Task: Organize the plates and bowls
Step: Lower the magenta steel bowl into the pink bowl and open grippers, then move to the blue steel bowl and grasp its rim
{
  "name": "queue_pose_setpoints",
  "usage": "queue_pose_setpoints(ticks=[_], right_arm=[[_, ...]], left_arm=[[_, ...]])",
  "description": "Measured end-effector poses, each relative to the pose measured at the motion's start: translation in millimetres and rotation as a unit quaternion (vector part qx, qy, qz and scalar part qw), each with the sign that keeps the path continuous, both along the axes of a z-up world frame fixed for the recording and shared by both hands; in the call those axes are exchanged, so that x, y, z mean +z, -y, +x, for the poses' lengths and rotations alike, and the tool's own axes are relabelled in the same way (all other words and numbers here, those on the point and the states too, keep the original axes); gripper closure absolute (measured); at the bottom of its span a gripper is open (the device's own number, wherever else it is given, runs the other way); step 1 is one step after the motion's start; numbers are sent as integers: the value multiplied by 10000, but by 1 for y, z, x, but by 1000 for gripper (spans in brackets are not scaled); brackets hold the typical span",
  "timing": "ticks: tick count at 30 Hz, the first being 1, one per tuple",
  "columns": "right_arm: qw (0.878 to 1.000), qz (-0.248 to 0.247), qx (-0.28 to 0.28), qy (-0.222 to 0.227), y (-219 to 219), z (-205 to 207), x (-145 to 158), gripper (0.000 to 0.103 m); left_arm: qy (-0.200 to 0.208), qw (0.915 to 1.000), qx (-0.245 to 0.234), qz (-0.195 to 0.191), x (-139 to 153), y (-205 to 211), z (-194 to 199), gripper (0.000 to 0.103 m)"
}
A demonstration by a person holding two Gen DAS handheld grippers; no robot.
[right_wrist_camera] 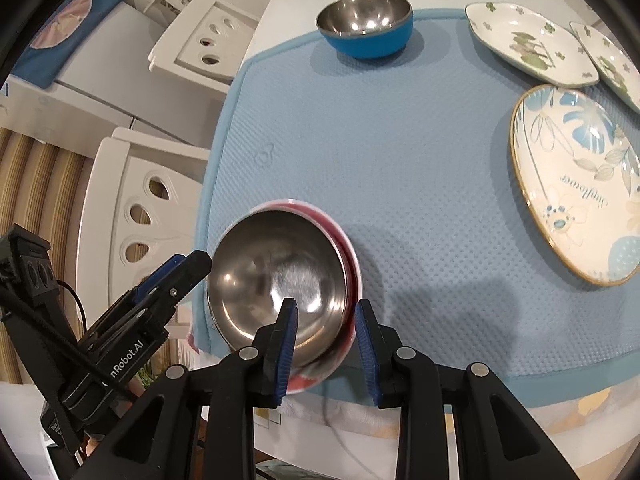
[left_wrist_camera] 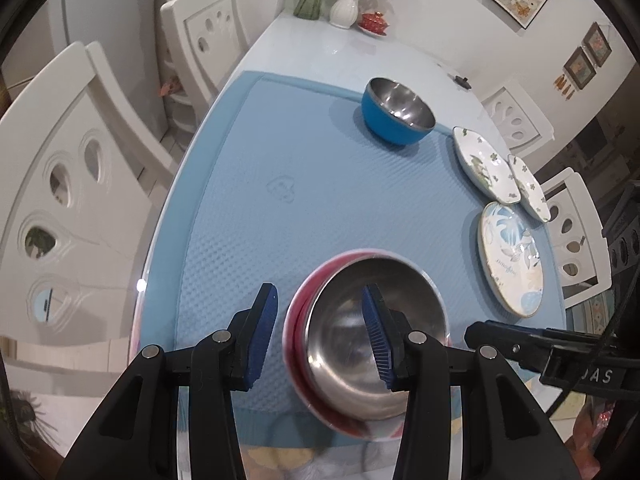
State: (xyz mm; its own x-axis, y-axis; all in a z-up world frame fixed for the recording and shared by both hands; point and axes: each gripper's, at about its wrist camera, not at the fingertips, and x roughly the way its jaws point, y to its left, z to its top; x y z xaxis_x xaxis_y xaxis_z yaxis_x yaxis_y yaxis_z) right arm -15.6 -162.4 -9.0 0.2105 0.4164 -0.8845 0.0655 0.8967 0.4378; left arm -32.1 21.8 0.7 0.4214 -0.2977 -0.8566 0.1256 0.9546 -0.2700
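Observation:
A steel bowl with a red outside (left_wrist_camera: 372, 344) (right_wrist_camera: 280, 280) sits near the front edge of the blue mat (left_wrist_camera: 312, 200) (right_wrist_camera: 400, 152). My left gripper (left_wrist_camera: 320, 336) is open, its jaws either side of the bowl's left rim. My right gripper (right_wrist_camera: 326, 344) is open, its jaws either side of the bowl's right rim. A blue steel bowl (left_wrist_camera: 398, 110) (right_wrist_camera: 366, 26) stands at the far side. A round blue-leaf plate (left_wrist_camera: 512, 256) (right_wrist_camera: 576, 184) and two white plates with green print (left_wrist_camera: 484, 164) (right_wrist_camera: 528, 44) lie at the right.
White chairs (left_wrist_camera: 76, 184) (right_wrist_camera: 136, 216) stand along the table's left side, more (left_wrist_camera: 576, 232) on the right. Vases with flowers (left_wrist_camera: 344, 4) and a small red dish (left_wrist_camera: 374, 22) stand at the table's far end. The right gripper's body (left_wrist_camera: 560, 352) shows beside the bowl.

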Motion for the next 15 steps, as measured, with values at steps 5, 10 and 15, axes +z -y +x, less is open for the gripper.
queue_pose_setpoints(ticks=[5, 10, 15], right_arm=[[9994, 108, -286, 140, 18, 14, 12, 75], [9971, 174, -695, 257, 50, 37, 23, 73], [9925, 334, -1134, 315, 86, 69, 31, 50]], left_arm=[[295, 9994, -157, 108, 25, 11, 18, 62], [575, 9977, -274, 219, 51, 26, 53, 55], [711, 9955, -602, 173, 61, 53, 98, 38]])
